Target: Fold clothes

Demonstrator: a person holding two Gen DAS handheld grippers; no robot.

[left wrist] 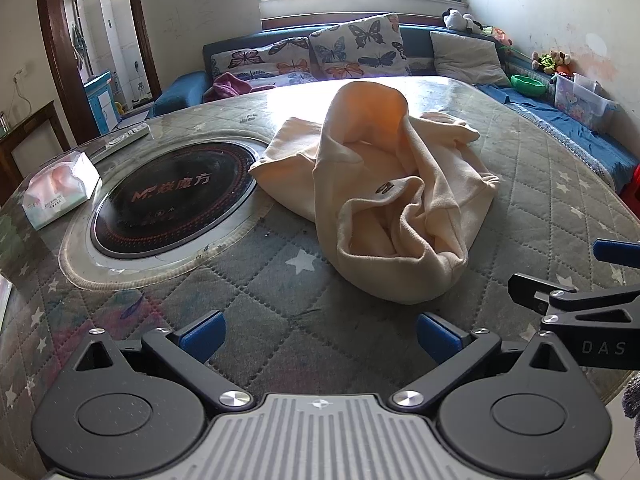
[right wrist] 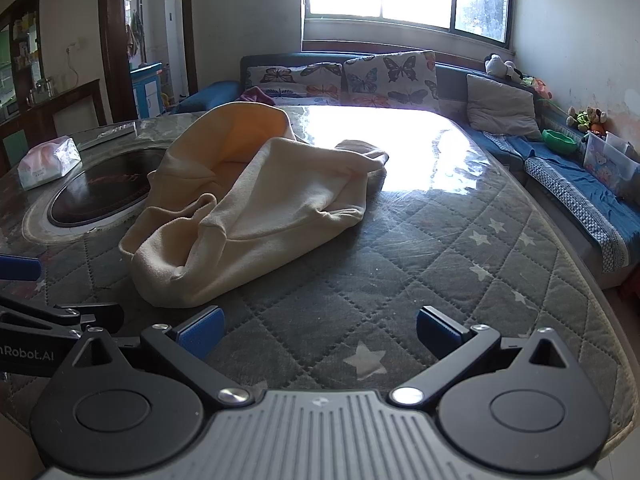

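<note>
I'm holding left gripper (left wrist: 320, 338) low at 6 o'clock, fingers spread, gripping nothing | cream garment (left wrist: 384, 200) is lying crumpled at 12 o'clock on quilted table (left wrist: 248, 300), bunched, one end standing up, no fold made, all folding remaining | right gripper (right wrist: 320, 334) fingers spread, empty

Black grippers, blue fingers (left wrist: 203, 336), possibly grey sleeve (left wrist: 632, 396)

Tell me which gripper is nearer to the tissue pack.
Left. The left gripper hovers open over the quilted table, with the tissue pack off to its left. The right gripper sits further right, beyond the cream garment.
</note>
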